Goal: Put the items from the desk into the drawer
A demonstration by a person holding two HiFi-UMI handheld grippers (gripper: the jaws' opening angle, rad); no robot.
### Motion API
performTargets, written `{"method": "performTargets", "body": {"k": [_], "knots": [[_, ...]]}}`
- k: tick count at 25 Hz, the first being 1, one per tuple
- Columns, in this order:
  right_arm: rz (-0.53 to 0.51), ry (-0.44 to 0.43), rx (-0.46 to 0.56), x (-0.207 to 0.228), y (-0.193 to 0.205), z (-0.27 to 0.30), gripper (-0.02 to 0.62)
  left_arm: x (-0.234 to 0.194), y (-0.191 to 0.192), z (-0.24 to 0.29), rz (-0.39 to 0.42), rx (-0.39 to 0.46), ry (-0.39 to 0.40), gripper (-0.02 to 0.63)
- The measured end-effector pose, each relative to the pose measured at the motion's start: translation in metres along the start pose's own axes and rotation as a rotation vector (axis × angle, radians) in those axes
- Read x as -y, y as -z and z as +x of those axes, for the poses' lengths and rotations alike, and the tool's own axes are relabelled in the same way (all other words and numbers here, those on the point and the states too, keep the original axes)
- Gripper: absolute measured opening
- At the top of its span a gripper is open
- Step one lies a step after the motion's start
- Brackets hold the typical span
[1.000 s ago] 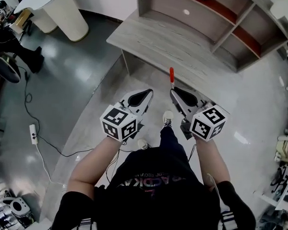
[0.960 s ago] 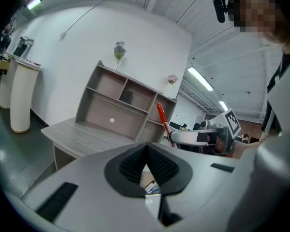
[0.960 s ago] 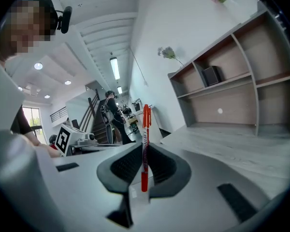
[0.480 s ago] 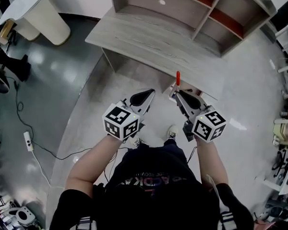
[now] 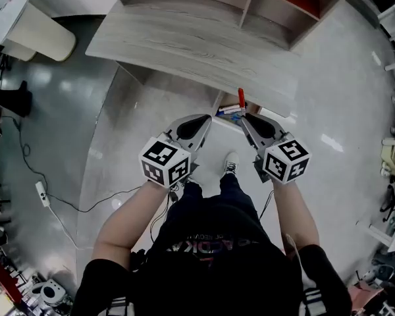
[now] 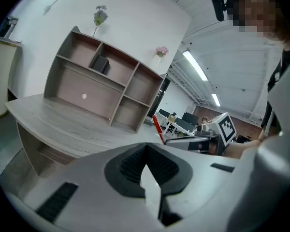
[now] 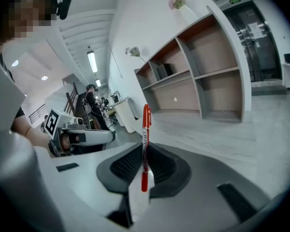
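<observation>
A red pen [image 5: 241, 100] stands upright in my right gripper [image 5: 243, 118], whose jaws are shut on its lower part. In the right gripper view the pen [image 7: 145, 144] rises straight out of the gripper [image 7: 143, 154]. The gripper hangs just in front of the grey wooden desk [image 5: 184, 45], over a partly open drawer [image 5: 226, 112] with small blue and white things inside. My left gripper [image 5: 203, 119] is level beside it, shut with nothing held [image 6: 145, 149]. From the left gripper view the pen [image 6: 157, 128] and the right gripper [image 6: 195, 141] show to the right.
An open shelf unit [image 5: 250, 5] stands along the back of the desk. A white round pedestal [image 5: 33, 28] stands at the far left. A cable and power strip [image 5: 43, 193] lie on the glossy floor. The person's shoe [image 5: 231, 162] shows below the grippers.
The person has stepped toward the desk, and both grippers now sit at its front edge. The open drawer has come into view under the right gripper. The pen stays held.
</observation>
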State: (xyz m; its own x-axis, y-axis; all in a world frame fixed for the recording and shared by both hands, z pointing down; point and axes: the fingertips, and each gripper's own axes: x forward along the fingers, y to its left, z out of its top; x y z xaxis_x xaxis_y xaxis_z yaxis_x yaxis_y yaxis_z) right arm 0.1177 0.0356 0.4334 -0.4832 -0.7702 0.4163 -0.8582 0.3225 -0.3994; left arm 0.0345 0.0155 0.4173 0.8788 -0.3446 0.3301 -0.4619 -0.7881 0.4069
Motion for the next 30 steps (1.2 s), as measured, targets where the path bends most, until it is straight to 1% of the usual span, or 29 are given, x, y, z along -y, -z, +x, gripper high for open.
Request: {"method": "performTargets", "body": {"k": [5, 11, 14, 18, 22, 30], "knots": [[0.015, 0.011, -0.056, 0.029, 0.024, -0.003, 0.052, 0.008, 0.020, 0.026, -0.024, -0.054, -0.002, 0.005], [-0.006, 0.010, -0.132, 0.043, 0.053, 0.005, 0.052, 0.009, 0.044, 0.038, -0.045, -0.115, -0.023, 0.005], [-0.014, 0.014, -0.174, 0.050, 0.070, 0.012, 0.052, 0.005, 0.058, 0.041, -0.074, -0.143, -0.036, 0.005], [0.010, -0.002, -0.225, 0.057, 0.094, 0.025, 0.052, 0.001, 0.078, 0.043, -0.117, -0.177, -0.055, 0.005], [0.028, -0.010, -0.281, 0.063, 0.118, 0.036, 0.052, 0.003, 0.100, 0.046, -0.156, -0.216, -0.058, 0.005], [0.021, 0.009, -0.384, 0.083, 0.157, 0.061, 0.052, -0.007, 0.136, 0.055, -0.215, -0.261, -0.089, 0.005]]}}
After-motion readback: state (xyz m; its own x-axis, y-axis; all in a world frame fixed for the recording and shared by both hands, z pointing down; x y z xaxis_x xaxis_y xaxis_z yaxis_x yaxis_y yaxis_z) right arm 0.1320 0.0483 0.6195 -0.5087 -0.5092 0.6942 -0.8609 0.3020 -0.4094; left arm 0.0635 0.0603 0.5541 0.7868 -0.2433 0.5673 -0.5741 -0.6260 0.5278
